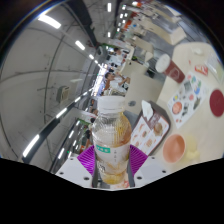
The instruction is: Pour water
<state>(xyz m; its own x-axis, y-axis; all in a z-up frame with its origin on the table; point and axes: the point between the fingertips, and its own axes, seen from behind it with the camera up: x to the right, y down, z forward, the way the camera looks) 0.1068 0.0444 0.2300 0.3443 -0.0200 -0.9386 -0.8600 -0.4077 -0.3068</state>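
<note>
Gripper view, tilted so that the room's ceiling lights run diagonally above. A clear plastic bottle [111, 140] with a white cap and a pale label, holding yellowish liquid, stands between the two fingers of the claw [112, 168]; the magenta pads [88, 159] show at either side of its lower body and appear to press against it, so the claw is judged clamped on the bottle; the contact itself is partly hidden by the bottle's own width. The bottle's long axis runs straight ahead along the fingers, cap pointing away from the camera and toward the far room. The decisive relation: the white surface [200, 120] lies off to one side of the bottle, and on it sits a pinkish round vessel [176, 147], probably the cup to be filled, near the bottle's body but apart from it; the bottle's mouth is not over that vessel. Further along the surface lie printed cards or packets [188, 98] and a dark-topped container [175, 70], well apart from the claw. The cap looks to be in place, so pouring seems not yet begun; the coming move would need the bottle's mouth swung toward the pinkish vessel and tipped. The holding hand is out of view; the slanted horizon suggests a rolled wrist.
</note>
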